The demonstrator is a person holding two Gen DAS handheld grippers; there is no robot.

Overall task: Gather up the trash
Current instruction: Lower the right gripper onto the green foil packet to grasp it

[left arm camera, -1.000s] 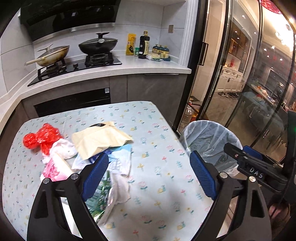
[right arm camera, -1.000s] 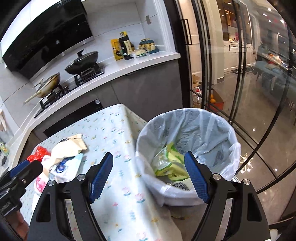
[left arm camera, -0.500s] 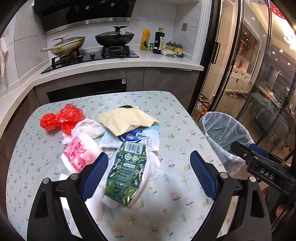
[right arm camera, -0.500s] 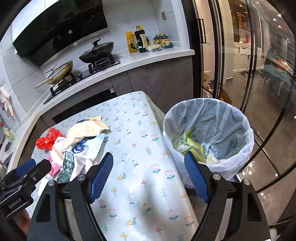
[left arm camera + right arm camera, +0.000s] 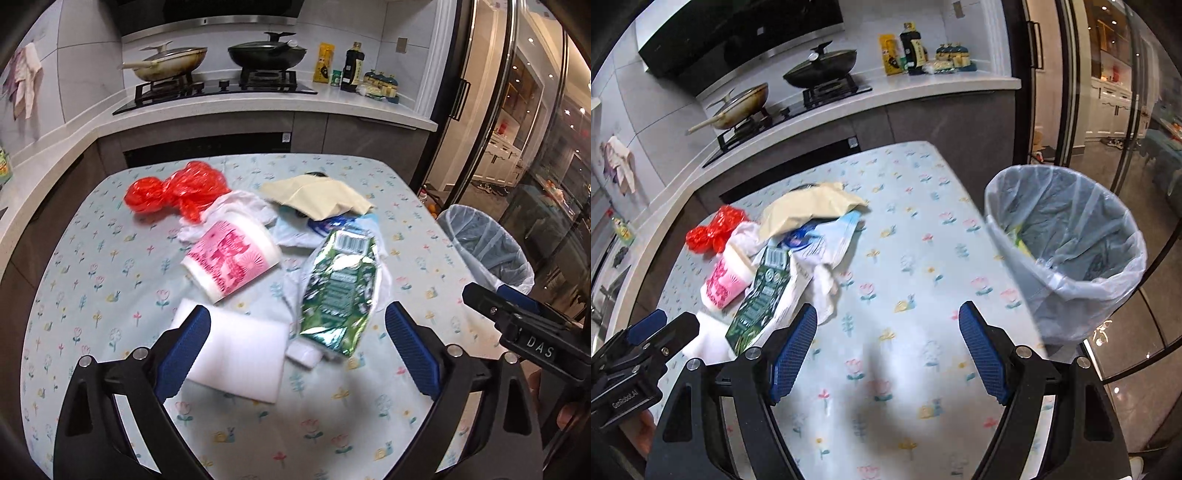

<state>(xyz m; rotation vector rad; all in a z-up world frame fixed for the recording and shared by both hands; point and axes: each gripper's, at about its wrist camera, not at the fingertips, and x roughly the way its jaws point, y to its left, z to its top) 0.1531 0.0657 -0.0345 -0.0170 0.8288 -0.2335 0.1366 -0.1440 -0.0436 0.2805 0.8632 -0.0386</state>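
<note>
Left tool (image 5: 297, 345) first: its jaws are opening wider and grip nothing, with the white foam sheet (image 5: 236, 360) lying between and under the blue pads (image 5: 183, 352). I judge I am spreading them to take a wide, soft piece. Just beyond the sheet, the green foil packet (image 5: 340, 291) lies flat beside the pink-printed paper cup (image 5: 231, 260), which is tipped on its side. Farther back sit a red plastic bag (image 5: 173, 190), crumpled white plastic and a cream paper bag (image 5: 317, 195), all heaped together mid-bench, so 1 reach can work through them. My bench (image 5: 92, 280) wears a pale floral cloth. Behind it runs a counter with 2 pans on a hob, sauce bottles at the right end and a cloth hanging on the tiled wall. At the right edge shows my other tool, with the lined trash bin (image 5: 487, 243) beyond the bench corner.

Right wrist view: my right tool (image 5: 888, 349) is released and empty, hovering over bare tablecloth (image 5: 905, 258) between the pile and the bin. That place suits ferrying, I think. Some yellow-green trash already lies inside the bin's clear liner (image 5: 1067, 236). The bin stands on a glossy floor beside dark glass doors that open to a lit room.
</note>
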